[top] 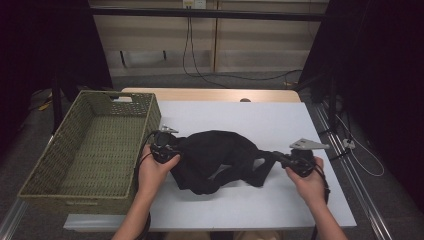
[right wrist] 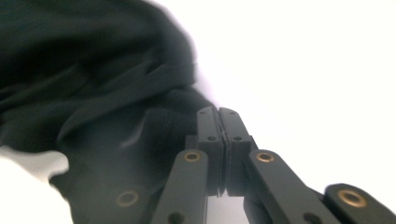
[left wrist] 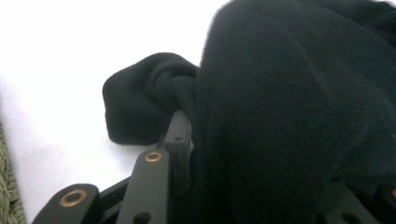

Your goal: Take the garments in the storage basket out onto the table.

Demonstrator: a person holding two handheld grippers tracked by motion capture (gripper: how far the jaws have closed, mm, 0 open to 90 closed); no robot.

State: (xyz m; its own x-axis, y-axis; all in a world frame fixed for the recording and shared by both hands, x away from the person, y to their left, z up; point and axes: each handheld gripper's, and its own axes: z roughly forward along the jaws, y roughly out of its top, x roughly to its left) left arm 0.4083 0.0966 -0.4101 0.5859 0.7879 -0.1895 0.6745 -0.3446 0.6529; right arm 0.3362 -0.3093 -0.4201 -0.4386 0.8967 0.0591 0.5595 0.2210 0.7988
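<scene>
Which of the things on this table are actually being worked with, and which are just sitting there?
In use:
- black garment, bunched on the white table
- left claw, with the cloth's edge between its jaws
- right claw, jaws together at the cloth's other end

Just lying about:
- green woven basket, nothing in it
- cables on the floor behind

overhead forward-down, gripper views close, sharing black cloth point(top: 220, 160)

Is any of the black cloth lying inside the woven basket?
No, the black cloth lies on the white table, beside the woven basket.
</scene>
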